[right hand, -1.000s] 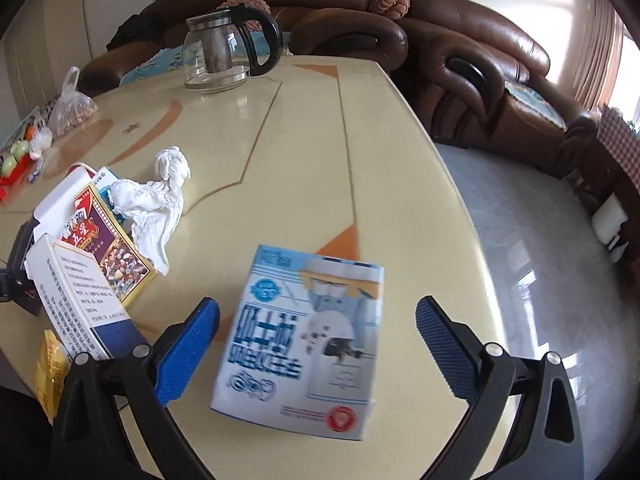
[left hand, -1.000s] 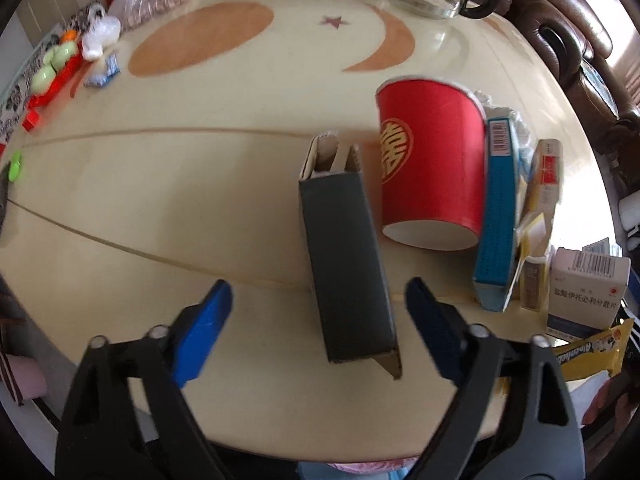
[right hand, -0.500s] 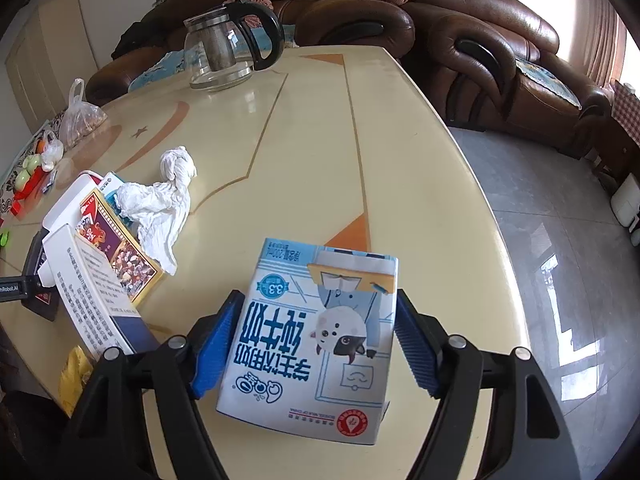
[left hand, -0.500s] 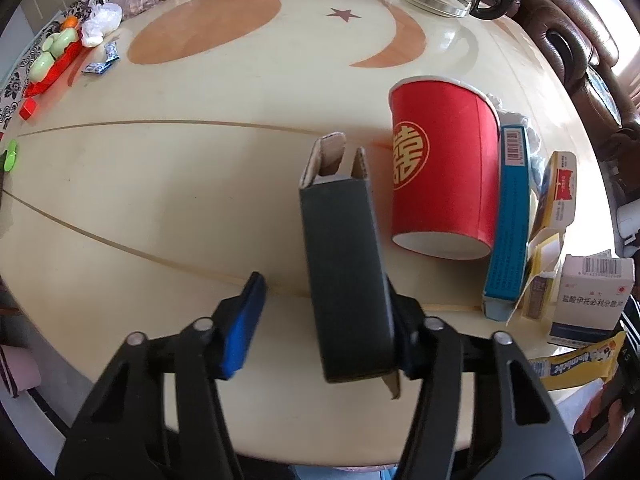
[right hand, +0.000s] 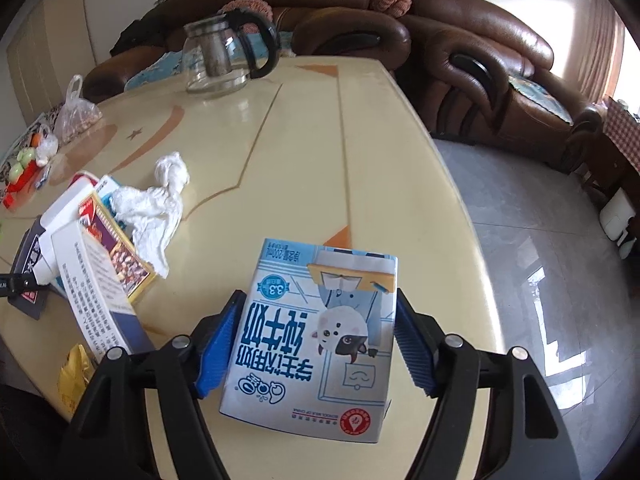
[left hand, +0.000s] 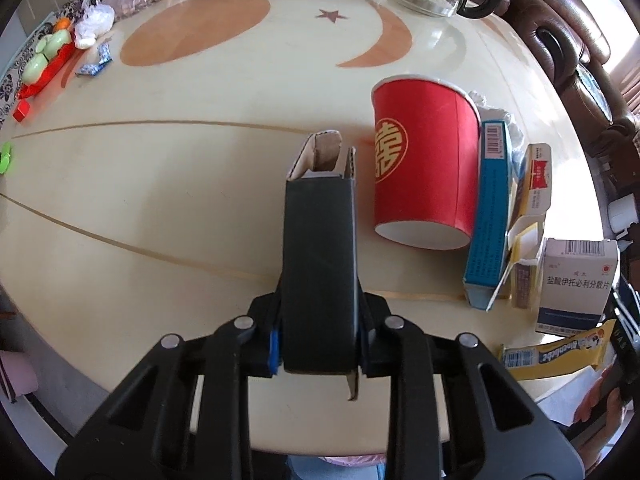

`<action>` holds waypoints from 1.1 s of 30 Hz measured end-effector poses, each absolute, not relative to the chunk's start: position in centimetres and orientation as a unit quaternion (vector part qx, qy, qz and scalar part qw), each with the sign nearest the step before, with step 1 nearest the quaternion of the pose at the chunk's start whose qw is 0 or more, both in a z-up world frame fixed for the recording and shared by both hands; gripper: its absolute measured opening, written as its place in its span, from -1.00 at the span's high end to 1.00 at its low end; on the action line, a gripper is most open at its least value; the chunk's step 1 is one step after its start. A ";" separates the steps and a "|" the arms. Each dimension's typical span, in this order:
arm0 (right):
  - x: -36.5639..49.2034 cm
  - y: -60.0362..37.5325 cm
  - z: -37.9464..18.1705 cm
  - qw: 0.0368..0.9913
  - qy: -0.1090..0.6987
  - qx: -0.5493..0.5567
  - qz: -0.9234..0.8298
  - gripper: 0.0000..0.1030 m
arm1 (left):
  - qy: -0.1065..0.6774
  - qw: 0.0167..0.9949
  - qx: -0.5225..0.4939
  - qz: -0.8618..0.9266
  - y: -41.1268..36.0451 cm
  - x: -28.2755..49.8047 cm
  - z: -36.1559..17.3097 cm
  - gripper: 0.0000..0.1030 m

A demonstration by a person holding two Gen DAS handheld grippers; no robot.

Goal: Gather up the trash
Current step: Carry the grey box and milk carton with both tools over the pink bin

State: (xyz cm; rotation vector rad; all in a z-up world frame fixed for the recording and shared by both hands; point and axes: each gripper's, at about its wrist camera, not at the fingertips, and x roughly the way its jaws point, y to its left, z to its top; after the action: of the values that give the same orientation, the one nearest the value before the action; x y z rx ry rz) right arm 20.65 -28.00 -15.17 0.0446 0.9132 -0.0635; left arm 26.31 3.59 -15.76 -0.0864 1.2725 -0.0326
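The dark box is seen lying on the table with its long axis running from 6 to 12 o'clock in the left wrist view; its open end, with brown flaps, is pointed to 12. The left gripper is closing on it, and its blue pads are pressed on both long sides near the 6 o'clock end. The pads are mostly hidden by the box.

In the right wrist view the milk carton is laid flat near the table edge, long axis also from 6 to 12, with its print upside down. It is pinched across its width by the right gripper; the left pad is touching its side, while at the right pad the contact is harder to judge.

At 3 o'clock of the dark box a red cup is placed upside down, just beside it. Further to 3 o'clock a blue box is leaned at the cup, then a small yellow-white box and a white medicine box. A yellow wrapper is cut off at 4 o'clock.

At 10 o'clock of the carton a crumpled tissue is seen, and several boxes are stacked there, partly covering each other. A glass pot is stood at 12 o'clock, well apart.
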 end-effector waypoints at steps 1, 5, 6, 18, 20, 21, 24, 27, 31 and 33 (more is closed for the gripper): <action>20.6 -28.2 -15.0 0.897 0.440 0.025 -0.031 -0.35 | 0.591 0.806 -0.040 -0.013 3.7 26.2 -15.6 0.48; 20.2 -29.4 -14.1 0.902 0.429 0.035 -0.045 -0.35 | 0.586 0.809 -0.041 -0.009 4.1 26.0 -15.2 0.48; 20.1 -29.6 -13.8 0.903 0.425 0.036 -0.048 -0.35 | 0.583 0.811 -0.040 -0.008 4.2 26.0 -15.0 0.48; 16.1 -28.7 -7.6 0.925 0.376 0.027 -0.048 -0.35 | 0.535 0.845 -0.026 -0.013 5.1 22.3 -9.4 0.48; 14.8 -28.2 -6.4 0.929 0.368 0.024 -0.043 -0.35 | 0.525 0.851 -0.024 -0.015 5.3 21.1 -8.1 0.48; 14.0 -28.0 -5.8 0.930 0.364 0.023 -0.039 -0.35 | 0.520 0.854 -0.021 -0.016 5.4 20.2 -7.4 0.48; 11.7 -27.2 -4.2 0.934 0.355 0.025 -0.026 -0.35 | 0.510 0.860 -0.013 -0.020 5.5 18.4 -6.1 0.48; 9.1 -26.0 -2.8 0.938 0.347 0.017 -0.017 -0.35 | 0.500 0.866 -0.006 -0.027 5.5 15.9 -4.9 0.48; 6.1 -24.5 -1.6 0.941 0.338 0.004 -0.005 -0.35 | 0.491 0.870 0.001 -0.035 5.4 13.4 -4.1 0.48; 4.5 -23.6 -1.1 0.942 0.336 -0.004 0.003 -0.35 | 0.487 0.872 0.004 -0.039 5.3 12.0 -3.9 0.48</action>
State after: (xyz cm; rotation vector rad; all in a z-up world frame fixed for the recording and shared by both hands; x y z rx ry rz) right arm 4.54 -23.64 -1.14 -0.0080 0.6844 0.0053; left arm 12.02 5.26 -3.94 0.0087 1.0181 -0.0819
